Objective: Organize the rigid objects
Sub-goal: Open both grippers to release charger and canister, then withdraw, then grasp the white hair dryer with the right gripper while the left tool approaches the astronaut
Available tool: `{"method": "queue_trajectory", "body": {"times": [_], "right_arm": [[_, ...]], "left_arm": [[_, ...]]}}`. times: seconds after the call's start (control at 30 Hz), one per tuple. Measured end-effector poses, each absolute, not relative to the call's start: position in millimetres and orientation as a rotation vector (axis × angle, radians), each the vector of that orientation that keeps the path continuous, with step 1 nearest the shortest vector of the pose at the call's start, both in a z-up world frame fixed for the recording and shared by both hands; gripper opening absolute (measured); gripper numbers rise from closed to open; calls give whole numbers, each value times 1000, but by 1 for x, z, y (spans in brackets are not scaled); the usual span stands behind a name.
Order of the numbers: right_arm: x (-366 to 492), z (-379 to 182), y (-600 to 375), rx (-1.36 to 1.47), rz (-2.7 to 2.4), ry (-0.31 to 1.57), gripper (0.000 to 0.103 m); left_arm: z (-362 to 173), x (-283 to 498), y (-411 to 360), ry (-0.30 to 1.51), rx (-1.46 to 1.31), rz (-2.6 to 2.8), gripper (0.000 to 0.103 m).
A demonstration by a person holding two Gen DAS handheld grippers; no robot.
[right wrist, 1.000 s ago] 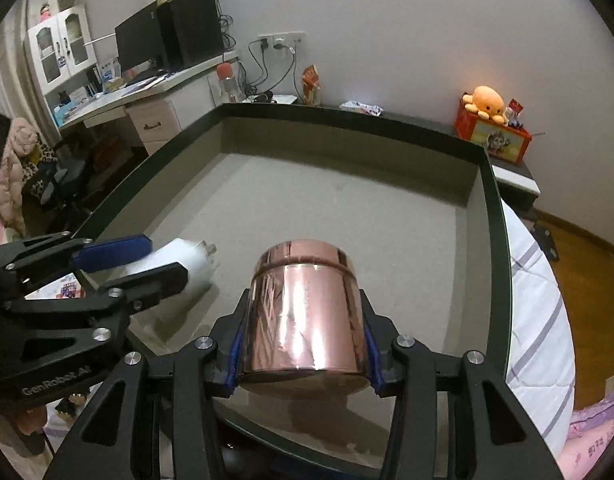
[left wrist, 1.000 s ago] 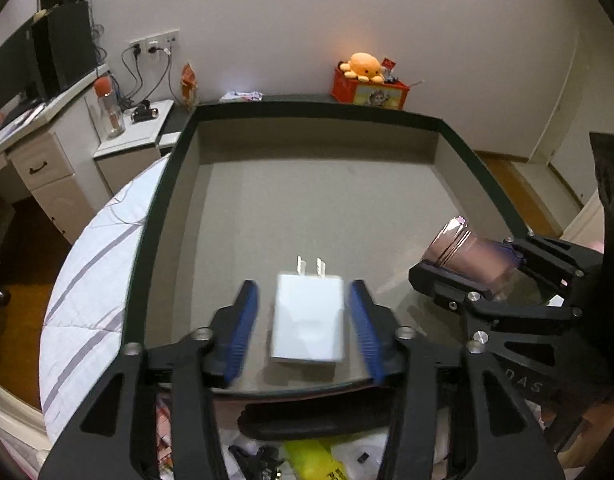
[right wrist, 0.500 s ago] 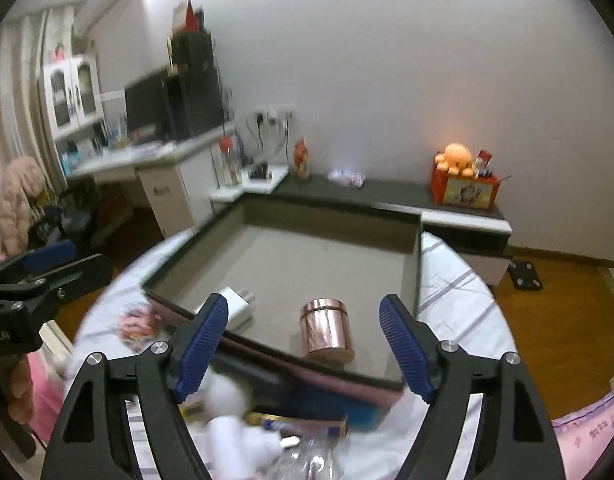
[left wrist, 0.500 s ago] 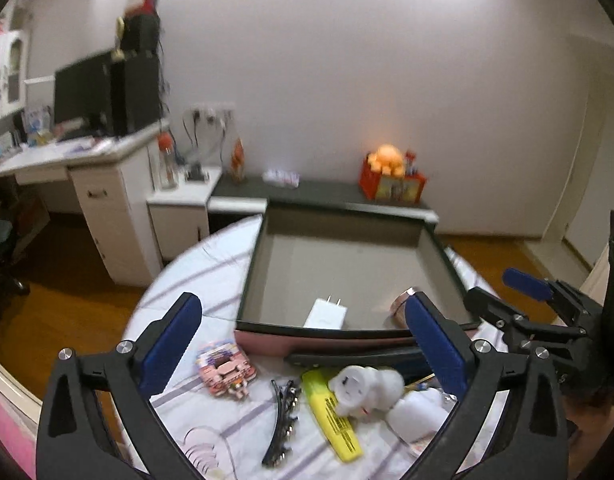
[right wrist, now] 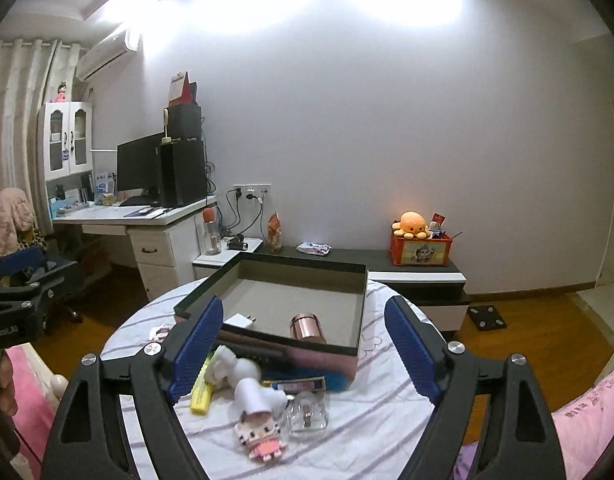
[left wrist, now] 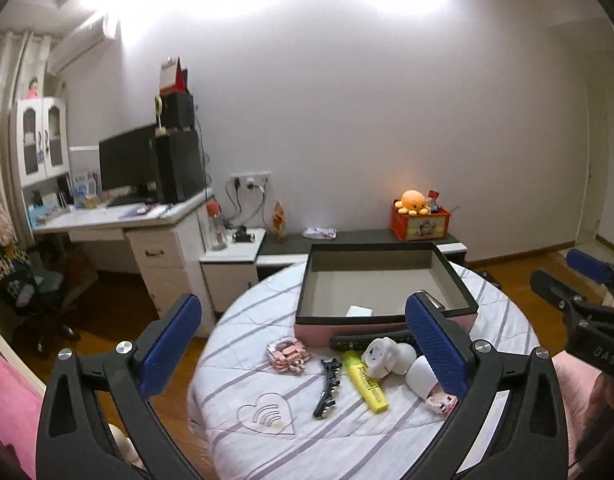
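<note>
both grippers, left gripper (left wrist: 303, 344) and right gripper (right wrist: 303, 348), wide apart, holding nothing; right's jaws just opened more. box (right wrist: 361, 300) on the surface holds the copper can (right wrist: 307, 326) and white charger (right wrist: 243, 322). highlighter (left wrist: 365, 380) label unreadable.

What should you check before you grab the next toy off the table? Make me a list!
1. Left gripper open with nothing in it: ok.
2. Right gripper open with nothing in it: ok.
3. White charger and copper tin inside the box: ok.
4. Room left in the box: ok.
5. Yellow highlighter lying free to pick: ok.
6. Glass bottle free of neighbours: cannot tell.
</note>
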State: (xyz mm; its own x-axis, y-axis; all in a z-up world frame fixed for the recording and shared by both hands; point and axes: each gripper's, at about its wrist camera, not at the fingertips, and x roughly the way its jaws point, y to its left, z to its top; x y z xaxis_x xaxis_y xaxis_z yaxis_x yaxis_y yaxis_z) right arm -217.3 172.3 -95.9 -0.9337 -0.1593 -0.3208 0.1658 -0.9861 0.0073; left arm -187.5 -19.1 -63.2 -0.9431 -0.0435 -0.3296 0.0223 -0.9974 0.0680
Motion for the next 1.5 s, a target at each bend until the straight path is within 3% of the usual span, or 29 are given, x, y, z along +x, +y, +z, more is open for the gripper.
{"method": "queue_trajectory", "body": {"times": [0.2,0.67,1.5], "right_arm": [[-195,-93,169,460,-2944,32,85],[-177,-103,169,510,-2945,55,85],[-253,-204,147,879,-2738,53,84]], "left_arm": [[-63,-165,-17,-193,460,-3049,103],[-71,-156,-16,-180,497,-3102,103],[-162,-219,-32,-161,950,-3014,103]]}}
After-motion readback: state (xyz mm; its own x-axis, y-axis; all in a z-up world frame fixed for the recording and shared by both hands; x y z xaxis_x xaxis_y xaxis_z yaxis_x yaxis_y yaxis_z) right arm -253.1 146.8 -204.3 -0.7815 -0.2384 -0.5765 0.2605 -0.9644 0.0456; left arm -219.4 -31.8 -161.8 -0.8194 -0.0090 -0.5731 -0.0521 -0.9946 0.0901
